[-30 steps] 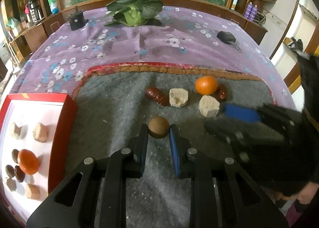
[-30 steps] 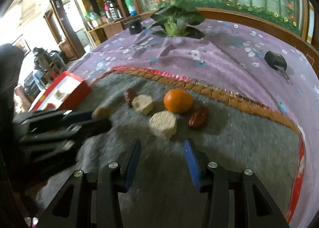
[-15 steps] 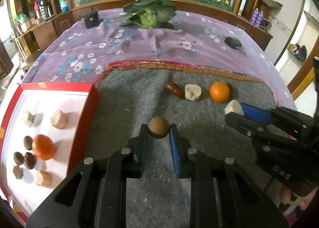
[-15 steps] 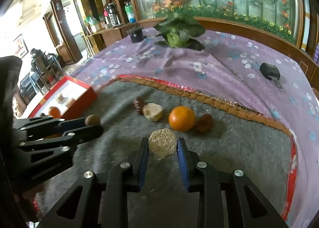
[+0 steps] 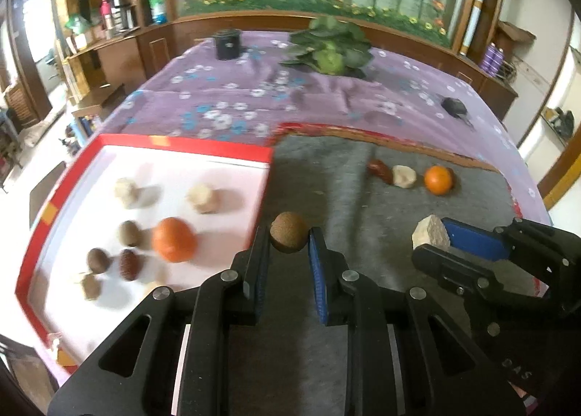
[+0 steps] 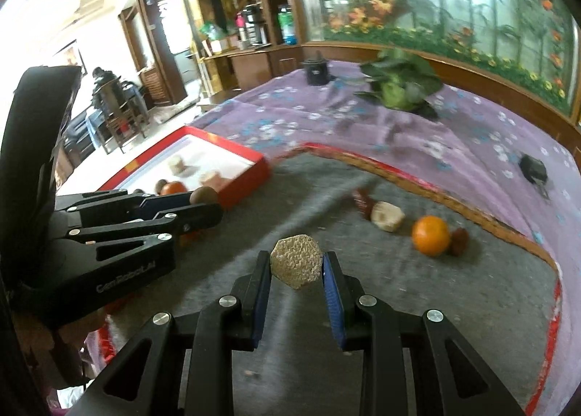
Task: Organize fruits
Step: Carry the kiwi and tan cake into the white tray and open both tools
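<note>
My left gripper (image 5: 288,249) is shut on a small round brown fruit (image 5: 288,236) and holds it above the grey mat, beside the right wall of the red tray (image 5: 261,198). My right gripper (image 6: 296,270) is shut on a beige hexagonal chunk (image 6: 296,266) and holds it above the mat; it also shows in the left wrist view (image 5: 431,234). The tray's white floor holds an orange (image 5: 174,239), beige chunks and small brown fruits. On the mat lie an orange (image 6: 431,235), a beige chunk (image 6: 387,216) and two dark red dates (image 6: 362,200) (image 6: 459,240).
A grey mat (image 5: 363,270) with a red and brown border lies on a purple flowered cloth (image 5: 236,107). A green leafy vegetable (image 5: 330,49), a black pot (image 5: 227,43) and a small black object (image 5: 454,105) sit farther back. Wooden cabinets line the far edge.
My right gripper closed on the beige chunk and lifted it off the mat. Both grippers have moved left toward the red tray, each with its piece in it.
</note>
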